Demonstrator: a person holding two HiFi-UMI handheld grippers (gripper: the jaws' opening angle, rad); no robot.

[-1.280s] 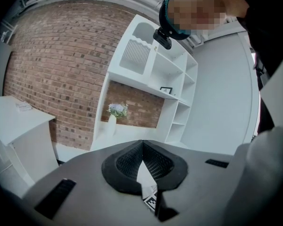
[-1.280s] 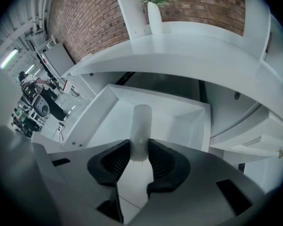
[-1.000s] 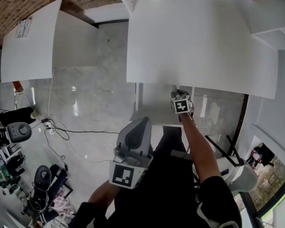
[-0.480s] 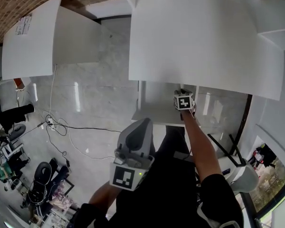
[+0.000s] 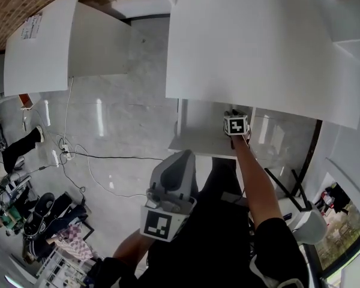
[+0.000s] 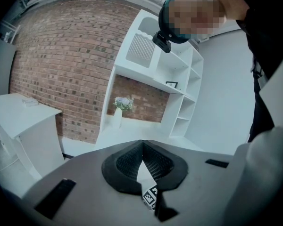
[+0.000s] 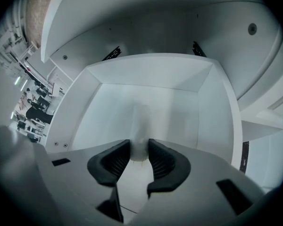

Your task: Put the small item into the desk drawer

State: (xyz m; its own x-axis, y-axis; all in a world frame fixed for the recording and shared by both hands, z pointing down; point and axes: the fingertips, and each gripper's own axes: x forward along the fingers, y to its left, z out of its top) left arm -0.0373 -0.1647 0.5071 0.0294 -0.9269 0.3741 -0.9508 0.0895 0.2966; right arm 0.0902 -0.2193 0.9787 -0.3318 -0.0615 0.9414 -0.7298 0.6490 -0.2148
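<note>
White, smooth worktop point(image 5: 258, 53) fills the upper right of the head view, w/ an open white drawer point(image 5: 201, 134) pulled out under its near edge. At the drawer's right side the right gripper point(image 5: 233, 116) is stretched forward, marker cube on top; what it carries can't be made out from here. Grey and rounded, the left gripper point(image 5: 181, 159) is held close to the person's dark-clothed body, well apart from the drawer. Glossy marbled floor point(image 5: 120, 137) w/ a thin black cable point(image 5: 108, 156) lies to the left.

Left gripper view: black ribbed jaws are clenched together, pad tips meeting, nothing btwn them. Beyond them are a red brick wall point(image 6: 61, 55), a white shelf unit point(image 6: 179, 79) and a white vase point(image 6: 117, 119) w/ pale flowers point(image 6: 123, 102), none of which the head view shows.

Right gripper view: looks straight into the drawer point(image 7: 108, 102), a plain white box w/ a flat floor. Black ribbed jaws grasp the small item point(image 7: 140, 131), pale, smooth, roughly cylindrical, blurred at its far end. Its long axis runs along the jaws, pointing toward the drawer's back wall. It is over the drawer floor; contact can't be told.
</note>
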